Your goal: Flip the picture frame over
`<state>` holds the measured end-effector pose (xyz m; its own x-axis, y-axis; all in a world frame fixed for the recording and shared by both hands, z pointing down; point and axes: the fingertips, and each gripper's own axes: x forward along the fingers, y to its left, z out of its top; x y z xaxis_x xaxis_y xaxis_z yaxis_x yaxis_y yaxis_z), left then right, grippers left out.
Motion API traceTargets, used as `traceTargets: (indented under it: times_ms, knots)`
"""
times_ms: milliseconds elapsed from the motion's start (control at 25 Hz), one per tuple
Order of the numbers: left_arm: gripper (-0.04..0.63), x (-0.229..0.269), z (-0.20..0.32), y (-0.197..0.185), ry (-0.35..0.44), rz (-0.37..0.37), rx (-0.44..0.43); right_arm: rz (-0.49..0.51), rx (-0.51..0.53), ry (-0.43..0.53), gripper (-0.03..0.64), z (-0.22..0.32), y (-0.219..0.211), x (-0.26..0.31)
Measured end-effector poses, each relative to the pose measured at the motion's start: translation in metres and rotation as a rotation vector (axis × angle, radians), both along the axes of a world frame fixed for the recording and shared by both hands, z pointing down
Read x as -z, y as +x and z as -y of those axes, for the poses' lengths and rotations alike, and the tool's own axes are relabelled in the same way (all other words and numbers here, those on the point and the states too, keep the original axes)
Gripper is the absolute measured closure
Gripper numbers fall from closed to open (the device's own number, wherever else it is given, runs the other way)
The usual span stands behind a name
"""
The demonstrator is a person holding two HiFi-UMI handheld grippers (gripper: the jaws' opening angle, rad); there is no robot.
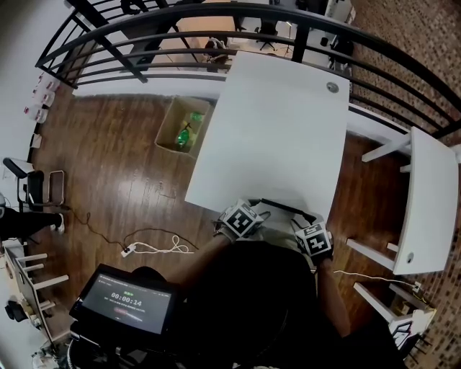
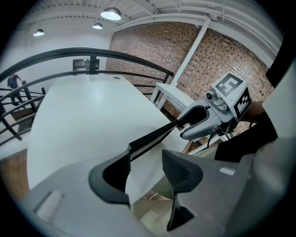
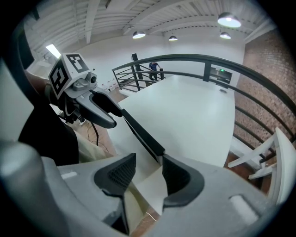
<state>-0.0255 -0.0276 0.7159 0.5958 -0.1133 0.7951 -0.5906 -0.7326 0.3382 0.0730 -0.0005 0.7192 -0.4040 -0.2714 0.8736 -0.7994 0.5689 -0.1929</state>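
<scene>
The picture frame (image 1: 281, 207) is a thin panel with a dark rim and a pale face, at the near edge of the white table (image 1: 274, 122). It is tilted up off the tabletop. My left gripper (image 1: 253, 209) holds its left corner and my right gripper (image 1: 306, 218) its right corner. In the left gripper view the frame's dark edge (image 2: 155, 135) runs from my left gripper (image 2: 145, 162) across to the right gripper (image 2: 192, 118). In the right gripper view the same edge (image 3: 141, 134) runs from my right gripper (image 3: 149, 169) to the left gripper (image 3: 108, 109). Both pairs of jaws sit close on the frame.
A black railing (image 1: 216, 14) curves round the far side of the table. A cardboard box (image 1: 183, 125) with green bottles stands on the wooden floor to the left. A second white table (image 1: 432, 194) is at the right. A screen with a timer (image 1: 126, 299) and cables (image 1: 155, 247) lie near left.
</scene>
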Motion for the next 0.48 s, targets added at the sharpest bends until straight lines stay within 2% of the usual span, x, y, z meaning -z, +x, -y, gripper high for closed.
traceTargets:
  times_ms: [480]
  knots:
    - [0.376,0.000,0.017,0.008,0.003,0.005,0.004,-0.004,0.002,-0.004,0.454,0.017,0.009,0.000]
